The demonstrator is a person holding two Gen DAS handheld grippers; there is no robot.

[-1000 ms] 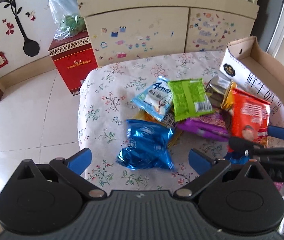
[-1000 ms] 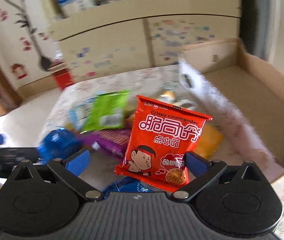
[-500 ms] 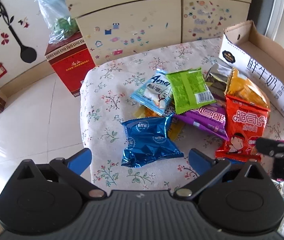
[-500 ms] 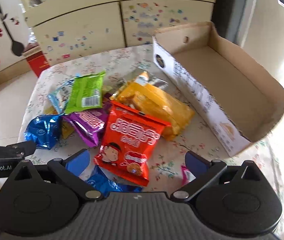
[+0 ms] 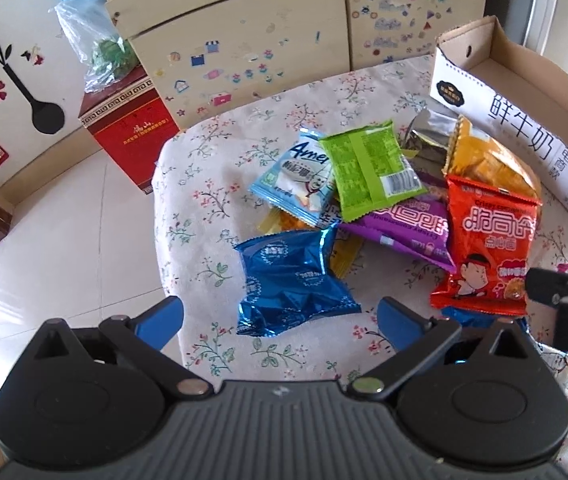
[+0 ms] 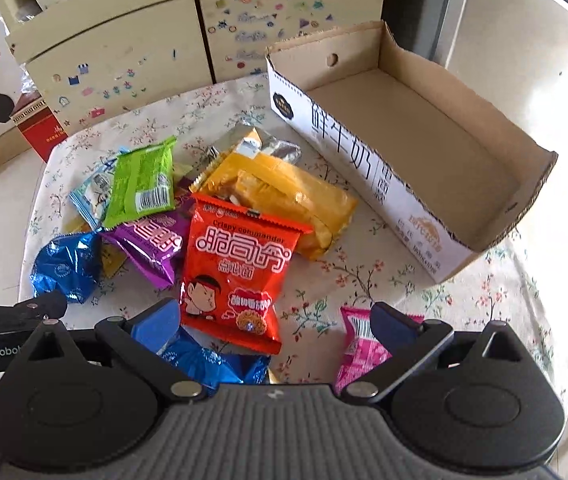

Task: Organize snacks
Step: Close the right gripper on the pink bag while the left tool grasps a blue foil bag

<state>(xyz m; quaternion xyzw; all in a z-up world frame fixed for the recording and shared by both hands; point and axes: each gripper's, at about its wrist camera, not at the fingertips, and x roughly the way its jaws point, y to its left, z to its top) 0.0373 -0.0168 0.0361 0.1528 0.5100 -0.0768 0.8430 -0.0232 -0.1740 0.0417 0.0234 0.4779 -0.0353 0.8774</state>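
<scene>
Several snack packets lie in a pile on the flower-print table (image 5: 212, 184). My left gripper (image 5: 280, 316) hovers open just above the near end of a blue foil packet (image 5: 292, 280). My right gripper (image 6: 274, 322) is open over the near edge of a red noodle packet (image 6: 240, 276), touching nothing. Behind these lie a purple packet (image 6: 152, 244), a green packet (image 6: 142, 182), a light blue packet (image 5: 296, 176), an orange packet (image 6: 284, 196) and a silver packet (image 6: 252, 144). An open cardboard box (image 6: 344, 136) with nothing in it stands at the right.
A second blue packet (image 6: 208, 364) and a pink packet (image 6: 358, 352) lie under my right gripper's fingers. The table's left edge drops to a tiled floor (image 5: 64, 220). A red carton (image 5: 128, 128) and a stickered cabinet (image 5: 264, 32) stand beyond.
Both grippers have drawn back and up from the pile, staying open. The red packet, close between my right fingers a second ago, now lies flat farther ahead on the pile.
</scene>
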